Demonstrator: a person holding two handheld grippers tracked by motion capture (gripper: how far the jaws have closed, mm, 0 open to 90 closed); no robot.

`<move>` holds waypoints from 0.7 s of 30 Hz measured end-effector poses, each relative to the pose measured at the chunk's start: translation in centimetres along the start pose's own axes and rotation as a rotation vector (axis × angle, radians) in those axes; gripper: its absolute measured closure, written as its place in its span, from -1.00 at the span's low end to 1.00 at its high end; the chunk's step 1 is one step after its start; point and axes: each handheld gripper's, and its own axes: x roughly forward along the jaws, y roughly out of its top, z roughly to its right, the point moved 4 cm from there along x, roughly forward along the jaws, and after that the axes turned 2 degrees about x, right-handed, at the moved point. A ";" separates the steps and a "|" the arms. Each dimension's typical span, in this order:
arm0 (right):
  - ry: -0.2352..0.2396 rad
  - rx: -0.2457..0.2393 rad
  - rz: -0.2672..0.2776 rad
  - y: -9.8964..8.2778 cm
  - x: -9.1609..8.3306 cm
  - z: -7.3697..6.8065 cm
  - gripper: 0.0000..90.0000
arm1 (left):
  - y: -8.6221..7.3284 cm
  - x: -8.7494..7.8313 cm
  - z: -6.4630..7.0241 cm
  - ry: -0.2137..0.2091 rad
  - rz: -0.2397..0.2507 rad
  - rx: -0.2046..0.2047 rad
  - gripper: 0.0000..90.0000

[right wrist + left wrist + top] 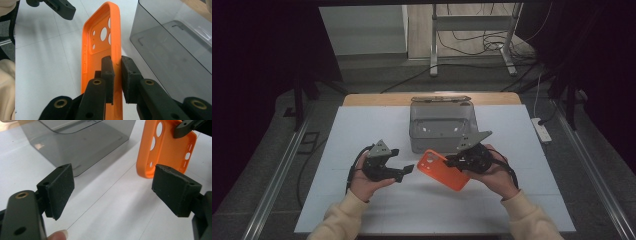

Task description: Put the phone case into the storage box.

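High view: orange phone case (443,170), soft-looking moulded shell with rounded corners and camera cutouts, was held above the white bench top (362,125) near its middle, just in front of the smoky grey plastic bin (442,131). Its long axis ran diagonally, camera end toward the left gripper (404,172), whose jaws stood wide with nothing between them. Right gripper (451,161) gripped the case.

Left gripper view: left gripper's (112,190) flat pads (61,188) were black, grainy foam; the case (165,150) hung beyond them, untouched. The bin's (82,145) walls were translucent and smooth.

Right gripper view: right gripper (117,66) pinched one long side wall of the case (100,50), which pointed away along the jaws, on edge.
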 end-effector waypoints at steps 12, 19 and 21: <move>-0.006 0.004 0.005 0.0 -0.2 0.0 0.80 | -2.1 -0.9 -0.5 0.056 -0.018 0.000 -0.61; -0.012 0.003 0.005 0.0 -0.2 0.0 0.80 | -3.3 -1.5 -1.0 0.072 -0.027 -0.015 -0.61; -0.021 -0.002 0.003 0.1 -0.2 0.0 0.80 | -3.8 -1.8 -1.2 0.078 -0.028 -0.024 -0.61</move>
